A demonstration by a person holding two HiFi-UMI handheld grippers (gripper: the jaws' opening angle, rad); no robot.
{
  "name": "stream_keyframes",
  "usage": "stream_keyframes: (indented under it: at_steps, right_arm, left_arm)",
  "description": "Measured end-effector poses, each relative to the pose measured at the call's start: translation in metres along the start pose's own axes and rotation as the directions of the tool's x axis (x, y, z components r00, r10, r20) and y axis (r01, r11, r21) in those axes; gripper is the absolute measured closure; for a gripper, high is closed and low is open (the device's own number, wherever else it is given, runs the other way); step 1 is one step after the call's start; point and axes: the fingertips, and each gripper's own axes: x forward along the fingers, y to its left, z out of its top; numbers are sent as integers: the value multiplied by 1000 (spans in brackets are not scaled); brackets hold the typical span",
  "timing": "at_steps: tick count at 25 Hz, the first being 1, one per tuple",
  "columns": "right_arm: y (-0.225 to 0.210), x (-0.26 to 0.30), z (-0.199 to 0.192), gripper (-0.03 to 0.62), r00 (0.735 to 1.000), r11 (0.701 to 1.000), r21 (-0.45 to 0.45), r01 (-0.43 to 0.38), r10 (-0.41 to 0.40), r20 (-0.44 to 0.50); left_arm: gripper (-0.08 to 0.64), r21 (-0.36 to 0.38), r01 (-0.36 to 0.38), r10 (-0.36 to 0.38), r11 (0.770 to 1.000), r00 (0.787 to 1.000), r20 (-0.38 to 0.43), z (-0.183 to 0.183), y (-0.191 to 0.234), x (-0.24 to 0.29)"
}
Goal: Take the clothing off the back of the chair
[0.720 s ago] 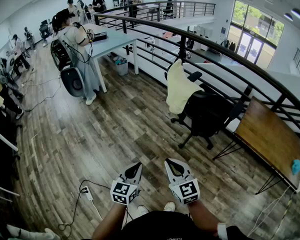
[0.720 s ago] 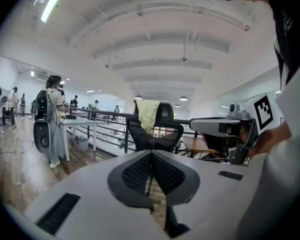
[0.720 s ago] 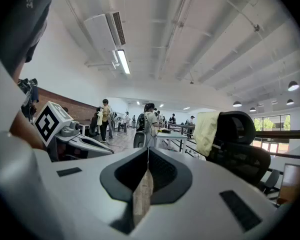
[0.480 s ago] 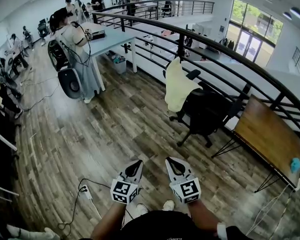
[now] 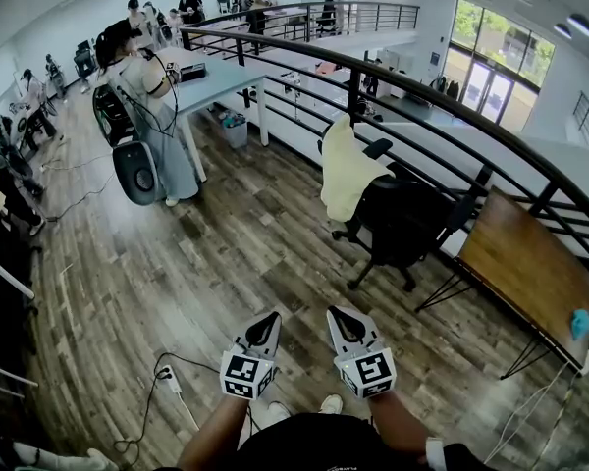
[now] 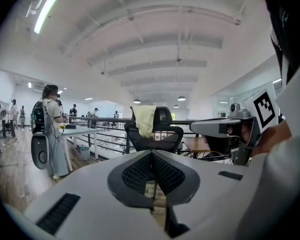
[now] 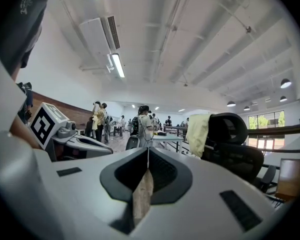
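Wood-plank flooring runs across an open mezzanine edged by a curved black railing (image 5: 427,101), and nothing of the task is done yet. The pale yellow garment (image 5: 346,170) hangs over the backrest of the black office chair (image 5: 404,222), draped down its rear side. The chair stands by the railing, just beside a wooden table (image 5: 530,273).

Both tools are held low in front of the person, well apart from the chair, with bare floor between. The left gripper (image 5: 271,316) has its jaws pressed together on nothing. The right gripper (image 5: 336,312) likewise has its tips meeting and holds nothing. In both gripper views the chair and garment show small and distant beyond the jaws.

All the work appears to remain: crossing to the chair, opening a claw, pinching the cloth and lifting it clear of the backrest.
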Motion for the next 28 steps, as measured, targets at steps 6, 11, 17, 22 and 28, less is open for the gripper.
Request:
stream_keyframes:
  at_steps: [6,11,17,22,28]
  right_arm:
    - [-13,-4,0,569,1000,1000,18,11,-11,12]
    - [-22,-11,-5,569,1000,1000,30,8,-8,18]
    - [-43,-21,-8,569,999,999,31,22,-23,25]
    - [-65,-31,-9,569,999,999,35,35,-36,39]
    - [-87,-48,-9,569,998,998,49,46,-48,45]
  left_arm:
    - [546,-5,-15,15,1000,1000,6,5,-2,8]
    - [546,-7,-10,10,1000,1000,-4,-1,-12,15]
    - [546,-42,51,-50,998,998,36,9,-33,23]
    - [546,-61,51,-48,997,998,45,11,-43,33]
    - [546,-52,53,-52,997,998,22,9,-66,46]
